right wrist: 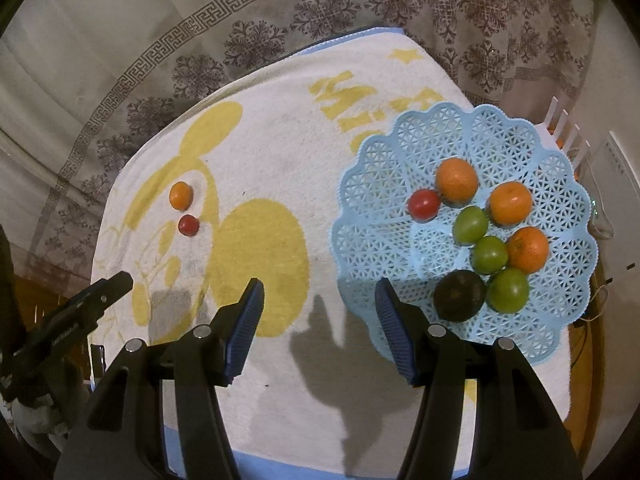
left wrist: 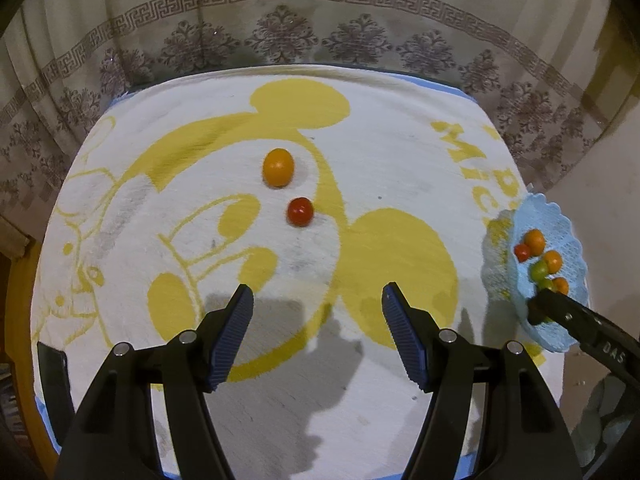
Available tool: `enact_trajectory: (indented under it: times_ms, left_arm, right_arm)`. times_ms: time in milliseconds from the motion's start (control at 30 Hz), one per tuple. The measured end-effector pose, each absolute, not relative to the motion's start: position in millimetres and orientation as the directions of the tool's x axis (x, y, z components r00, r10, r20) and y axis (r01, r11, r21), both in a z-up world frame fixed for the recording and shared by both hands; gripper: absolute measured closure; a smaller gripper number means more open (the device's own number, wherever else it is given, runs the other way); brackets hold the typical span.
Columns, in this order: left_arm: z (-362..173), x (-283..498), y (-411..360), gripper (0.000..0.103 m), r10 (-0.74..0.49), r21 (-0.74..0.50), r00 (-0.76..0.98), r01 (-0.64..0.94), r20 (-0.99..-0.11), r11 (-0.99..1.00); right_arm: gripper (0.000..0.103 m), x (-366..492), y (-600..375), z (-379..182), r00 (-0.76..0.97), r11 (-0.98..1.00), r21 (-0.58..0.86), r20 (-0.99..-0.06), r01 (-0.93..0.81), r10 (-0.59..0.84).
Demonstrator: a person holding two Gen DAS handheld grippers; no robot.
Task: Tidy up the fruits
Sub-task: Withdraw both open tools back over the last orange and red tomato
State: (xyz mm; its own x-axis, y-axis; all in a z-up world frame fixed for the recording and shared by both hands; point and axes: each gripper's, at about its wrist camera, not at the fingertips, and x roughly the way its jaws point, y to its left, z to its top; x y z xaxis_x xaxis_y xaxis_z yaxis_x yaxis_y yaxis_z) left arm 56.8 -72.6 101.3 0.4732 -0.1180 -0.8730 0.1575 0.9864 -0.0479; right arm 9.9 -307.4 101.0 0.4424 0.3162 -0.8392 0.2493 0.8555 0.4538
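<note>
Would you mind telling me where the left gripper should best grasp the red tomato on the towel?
Probably across its round middle, from above. The red tomato lies loose on the flat towel, apart from the orange fruit, so the open left gripper has room either side.

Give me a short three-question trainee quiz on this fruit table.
1. How many fruits still lie on the towel outside the blue basket?
2. True or false: the left gripper holds the small red fruit.
3. Which fruit in the basket lies nearest the right gripper: A) a green fruit, B) the dark fruit, C) an orange fruit?

Key: 1. Two: the loose orange fruit and the small red fruit. 2. False; its jaws are open and empty. 3. B.
</note>
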Motion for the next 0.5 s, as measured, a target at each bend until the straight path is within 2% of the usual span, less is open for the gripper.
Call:
enact_trajectory:
  times_ms: [400, 500]
  left_arm:
    - [60.7, 124.1, -63.1, 0.036, -0.117, -0.036, 0.421, 0.197, -0.899, 0.98]
    - [51.0, 140.3, -63.5, 0.036, -0.118, -0.037, 0.407, 0.201, -0.906, 0.979]
  right_arm:
    - [0.043, 19.5, -282.8, 85.1, 0.409, 0.872, 0.396, -0.874, 0.288, 0.262]
    - [0.036, 21.3, -278.6, 83.3, 0.411, 0.874, 0.382, -0.879, 0.3, 0.243]
